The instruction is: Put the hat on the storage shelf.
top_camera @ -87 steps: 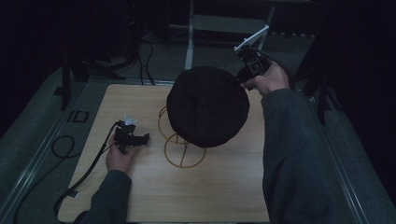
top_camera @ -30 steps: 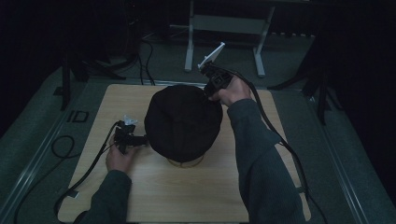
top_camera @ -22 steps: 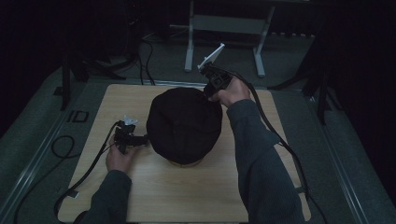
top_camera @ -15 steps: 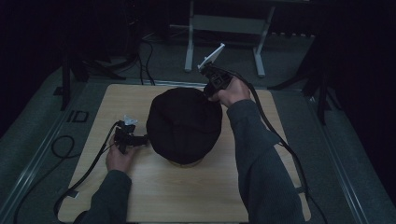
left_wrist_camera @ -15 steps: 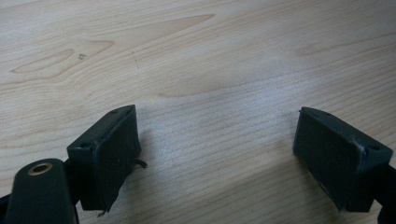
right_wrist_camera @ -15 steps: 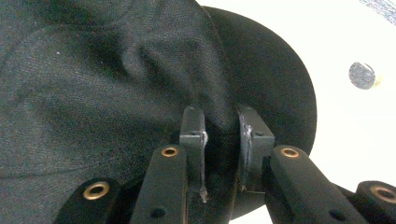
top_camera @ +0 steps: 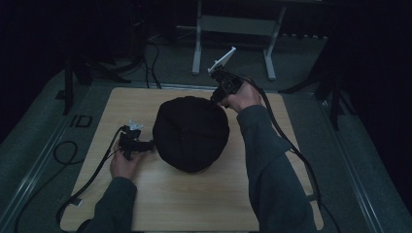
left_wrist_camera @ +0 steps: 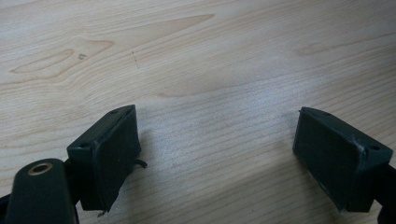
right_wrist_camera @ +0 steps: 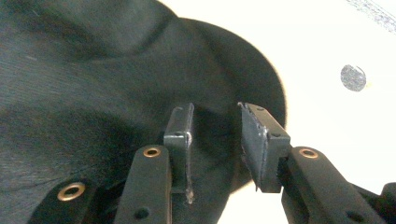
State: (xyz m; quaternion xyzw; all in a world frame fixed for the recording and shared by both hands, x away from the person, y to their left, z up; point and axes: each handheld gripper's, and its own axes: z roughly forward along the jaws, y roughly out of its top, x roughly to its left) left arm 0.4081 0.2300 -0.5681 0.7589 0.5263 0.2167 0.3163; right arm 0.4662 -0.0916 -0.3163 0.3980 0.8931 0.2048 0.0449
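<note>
A black cap (top_camera: 190, 133) sits domed in the middle of the light wooden table (top_camera: 194, 204). My right gripper (top_camera: 216, 97) is at the cap's far right edge, held from above by the person's right hand. In the right gripper view its jaws (right_wrist_camera: 215, 112) have just been opening and stand apart, with the cap's brim (right_wrist_camera: 93, 70) between and below them and no pad pressing on it. My left gripper (top_camera: 148, 144) lies on the table just left of the cap. Its jaws (left_wrist_camera: 215, 135) are wide open over bare wood (left_wrist_camera: 210, 56).
A cable (top_camera: 87, 184) runs from the left gripper off the table's front left corner. Another cable (top_camera: 291, 145) trails along the right forearm. A metal frame's legs (top_camera: 197, 43) stand on the floor beyond the table. A small grey round mark (right_wrist_camera: 353, 77) is on the tabletop near the brim.
The right hand carried the cap left and down over a wire stand, which the cap now hides. The right jaws have parted from the brim. The left gripper has not moved.
</note>
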